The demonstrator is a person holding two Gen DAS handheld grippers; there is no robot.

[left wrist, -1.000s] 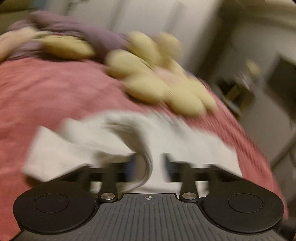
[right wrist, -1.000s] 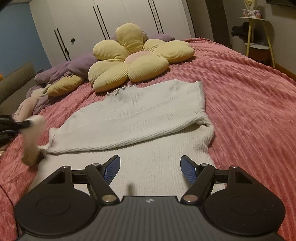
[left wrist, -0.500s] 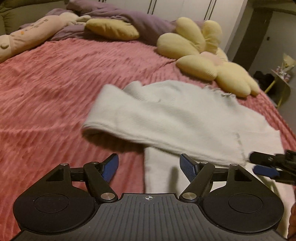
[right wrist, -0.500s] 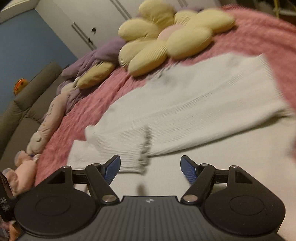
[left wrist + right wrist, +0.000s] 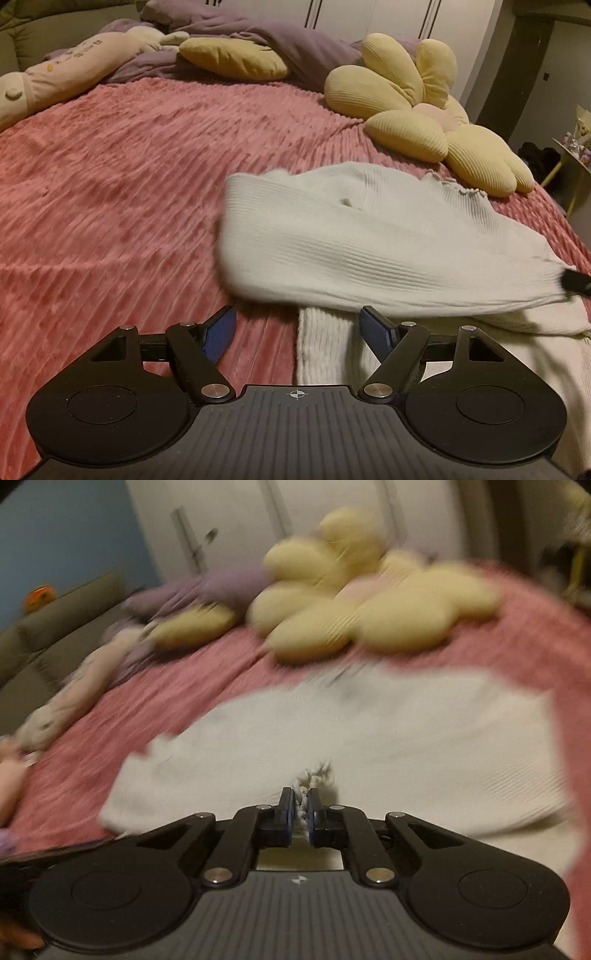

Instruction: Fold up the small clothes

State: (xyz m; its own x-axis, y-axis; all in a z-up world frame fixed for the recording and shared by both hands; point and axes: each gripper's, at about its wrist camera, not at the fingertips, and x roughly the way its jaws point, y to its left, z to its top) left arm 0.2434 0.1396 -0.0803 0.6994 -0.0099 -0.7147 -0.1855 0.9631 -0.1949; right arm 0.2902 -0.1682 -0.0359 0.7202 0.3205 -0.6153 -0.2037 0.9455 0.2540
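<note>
Snapped shut since the earlier frame, right gripper point(image 5: 302, 814), jaws just closing on the frilled cuff point(image 5: 314, 775) of the cream ribbed-knit sweater point(image 5: 369, 240); before that, jaws wide with nothing between them. Left gripper point(image 5: 295, 328) lower now, jaws just opened wider, blue pads point(image 5: 221, 332) apart and empty, no longer among bunched knit.

Lies spread on the pink ribbed plush bedspread point(image 5: 129, 184), sleeve drawn across the body toward the right side, just short of the yellow flower-shaped corduroy cushion point(image 5: 424, 122). Seen from the left wrist view, dark tip of the right gripper at the far right edge, pinching the sleeve end.

Soft, light, limp and stretchy by the look of it: likely to sag and trail from any single pinch, and to drag on the plush nap rather than slide. Best taken at firmer edges, judged from here: cuff, hem point(image 5: 332, 354) or shoulder seam, with a second hold at the hem below the left pads to keep the fold square. Loose ribbing may stretch under a hard pull, so gentle tension only.
</note>
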